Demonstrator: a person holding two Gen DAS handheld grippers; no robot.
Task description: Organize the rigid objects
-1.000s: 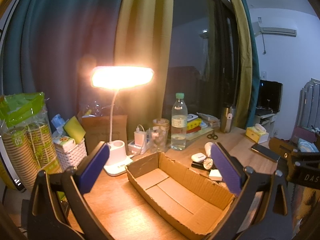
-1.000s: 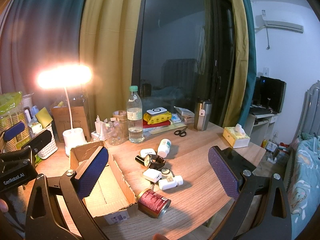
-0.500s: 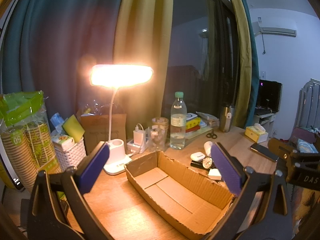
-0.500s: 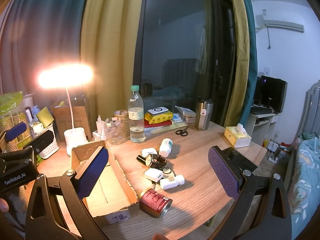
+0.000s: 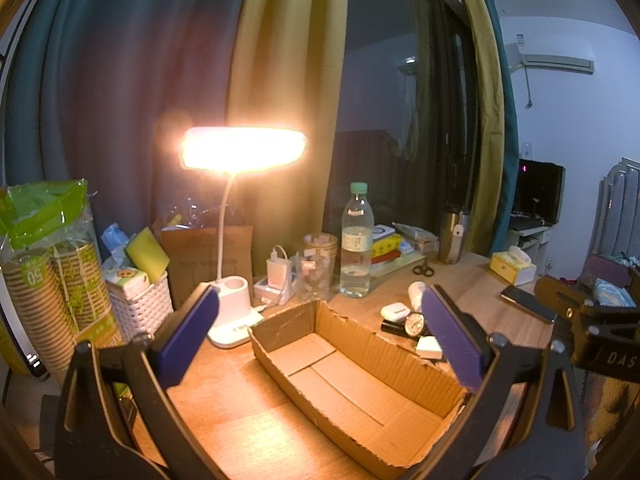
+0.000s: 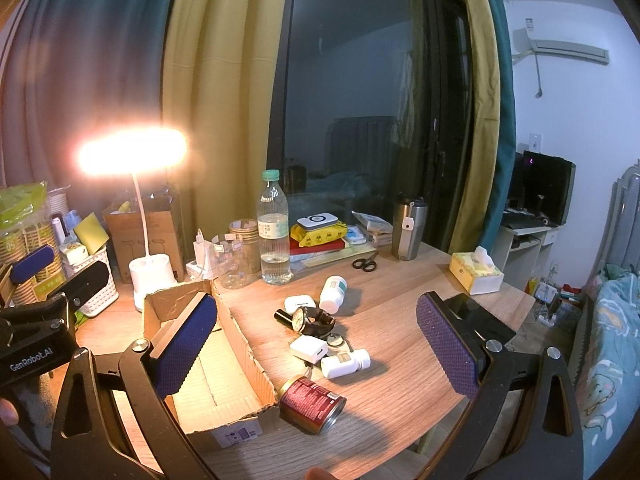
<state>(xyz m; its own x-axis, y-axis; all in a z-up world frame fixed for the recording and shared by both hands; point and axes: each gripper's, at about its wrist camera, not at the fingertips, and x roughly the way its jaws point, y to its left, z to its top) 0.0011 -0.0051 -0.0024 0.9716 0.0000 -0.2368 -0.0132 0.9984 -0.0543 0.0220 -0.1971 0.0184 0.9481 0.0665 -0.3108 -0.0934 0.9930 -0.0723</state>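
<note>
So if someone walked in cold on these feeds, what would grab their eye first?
Probably the lit desk lamp glaring at the back left of the desk. Next, the open cardboard box in front of it, with nothing visible inside. Then the clutter to the box's right: a red can on its side, white bottles and a wristwatch.

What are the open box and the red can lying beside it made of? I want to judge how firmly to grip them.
The box looks like plain brown corrugated cardboard, matte, with ragged torn rims. The red can seems to be metal: its rim shines silver, under a glossy dark red label. Likely rigid, though the fill is unknown.
</note>
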